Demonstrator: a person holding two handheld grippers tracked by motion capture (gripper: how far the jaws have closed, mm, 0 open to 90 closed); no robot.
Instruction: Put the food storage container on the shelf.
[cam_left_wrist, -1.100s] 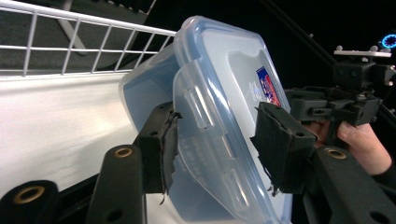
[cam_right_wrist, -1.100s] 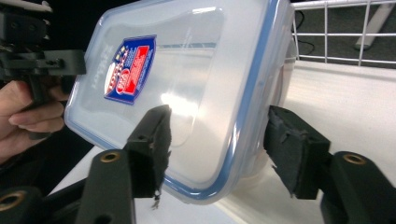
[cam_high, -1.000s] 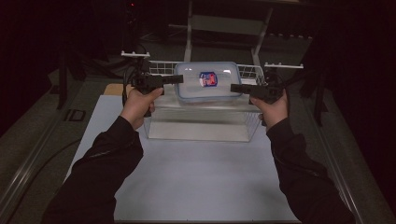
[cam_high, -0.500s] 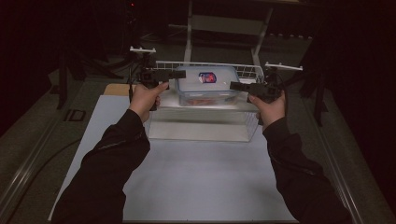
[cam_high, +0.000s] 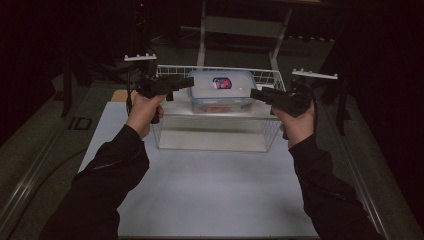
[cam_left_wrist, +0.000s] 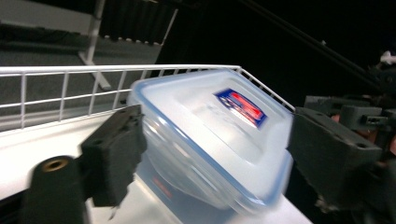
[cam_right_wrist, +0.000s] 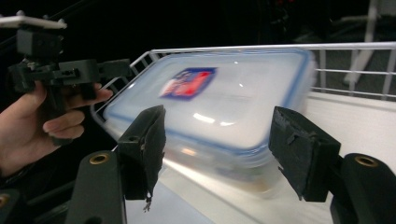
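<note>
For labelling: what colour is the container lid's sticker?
Red and blue sticker, clearest in left gripper view.

lid label (cam_left_wrist: 241, 107) (red and blue), text unreadable

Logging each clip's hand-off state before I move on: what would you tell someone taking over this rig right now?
Left gripper: open, fingers at the left end of the lidded plastic container, not clamped on it.
Right gripper: open, fingers at the container's right end.
Container: lid on, inside the white wire basket, toward its far side. It is blurred in both gripper views, so I cannot tell whether it has settled on the bottom.
Done: container is within the basket.
Left: probably check that it sits flat, then draw both grippers back over the table.
</note>
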